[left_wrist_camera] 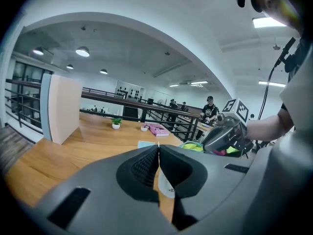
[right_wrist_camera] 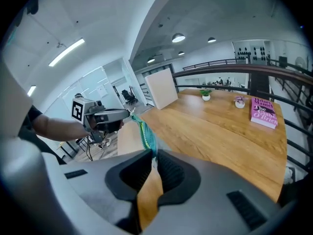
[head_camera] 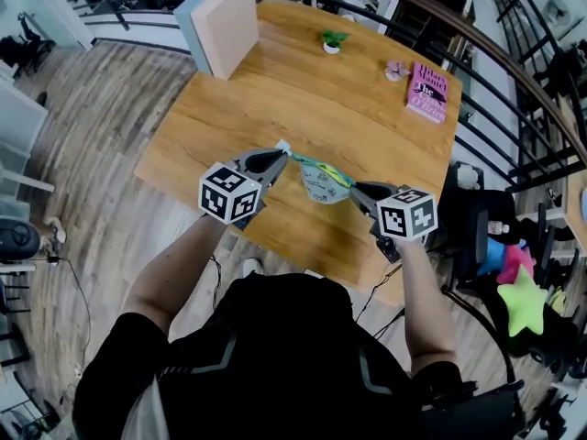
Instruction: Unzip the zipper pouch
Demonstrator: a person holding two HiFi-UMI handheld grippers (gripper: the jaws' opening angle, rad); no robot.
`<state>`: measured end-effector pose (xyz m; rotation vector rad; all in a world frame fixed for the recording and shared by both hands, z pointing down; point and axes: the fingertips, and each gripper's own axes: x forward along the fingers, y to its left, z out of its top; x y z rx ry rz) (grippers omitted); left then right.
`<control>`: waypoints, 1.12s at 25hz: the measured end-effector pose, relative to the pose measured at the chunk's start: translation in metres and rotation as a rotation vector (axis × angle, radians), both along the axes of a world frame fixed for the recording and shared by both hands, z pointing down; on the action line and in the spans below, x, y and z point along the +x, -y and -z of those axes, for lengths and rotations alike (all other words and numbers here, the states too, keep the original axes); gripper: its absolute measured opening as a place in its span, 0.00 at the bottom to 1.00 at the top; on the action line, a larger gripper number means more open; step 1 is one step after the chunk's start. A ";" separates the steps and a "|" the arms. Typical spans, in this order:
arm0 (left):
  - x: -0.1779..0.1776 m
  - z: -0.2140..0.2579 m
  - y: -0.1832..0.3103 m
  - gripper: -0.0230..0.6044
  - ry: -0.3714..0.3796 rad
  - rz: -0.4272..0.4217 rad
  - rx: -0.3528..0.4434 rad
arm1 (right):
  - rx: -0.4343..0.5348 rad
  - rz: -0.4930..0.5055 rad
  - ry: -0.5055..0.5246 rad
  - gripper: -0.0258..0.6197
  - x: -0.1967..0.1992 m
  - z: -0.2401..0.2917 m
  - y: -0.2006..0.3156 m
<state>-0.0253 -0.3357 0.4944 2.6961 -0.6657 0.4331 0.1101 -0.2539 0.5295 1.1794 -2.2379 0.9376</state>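
The zipper pouch (head_camera: 323, 181), pale with a small print and a green-teal zipper edge, hangs stretched between my two grippers above the near part of the wooden table (head_camera: 275, 90). At the pouch's left end my left gripper (head_camera: 285, 155) is shut on it, and a light blue tab shows at its tips. My right gripper (head_camera: 354, 191) is shut on the pouch's right end. In the right gripper view the zipper edge (right_wrist_camera: 144, 132) runs from my right gripper (right_wrist_camera: 151, 156) up to the left gripper (right_wrist_camera: 128, 113). The left gripper view shows my left gripper (left_wrist_camera: 158, 150) with its jaws pressed together and a white piece of pouch (left_wrist_camera: 166, 184) below them.
A pink book (head_camera: 427, 92), a small pink object (head_camera: 396, 70) and a little potted plant (head_camera: 331, 40) lie at the table's far side. A large pale board (head_camera: 220, 24) stands at the far left corner. A railing runs behind, and a chair with bright toys (head_camera: 515, 287) sits to the right.
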 end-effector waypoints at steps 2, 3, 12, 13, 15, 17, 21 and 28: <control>0.003 -0.004 0.015 0.09 -0.006 0.033 -0.010 | 0.020 -0.001 -0.012 0.11 0.004 -0.004 0.018; 0.004 -0.005 0.023 0.09 -0.004 0.053 -0.008 | 0.039 0.000 -0.019 0.11 0.006 -0.004 0.028; 0.007 -0.046 0.048 0.09 0.092 0.097 -0.043 | 0.188 0.090 -0.224 0.11 0.015 -0.040 0.077; 0.011 -0.058 0.040 0.09 0.106 0.080 -0.058 | 0.179 0.089 -0.230 0.11 0.020 -0.048 0.073; 0.024 -0.081 0.021 0.09 0.124 0.033 -0.093 | 0.149 0.084 -0.235 0.11 0.032 -0.066 0.061; 0.037 -0.101 0.000 0.09 0.141 -0.013 -0.128 | 0.109 0.087 -0.236 0.11 0.043 -0.085 0.045; 0.056 -0.136 -0.031 0.09 0.202 -0.076 -0.174 | 0.029 0.076 -0.216 0.11 0.057 -0.121 0.016; 0.068 -0.185 -0.050 0.09 0.334 -0.097 -0.192 | -0.085 0.073 -0.208 0.12 0.072 -0.171 -0.022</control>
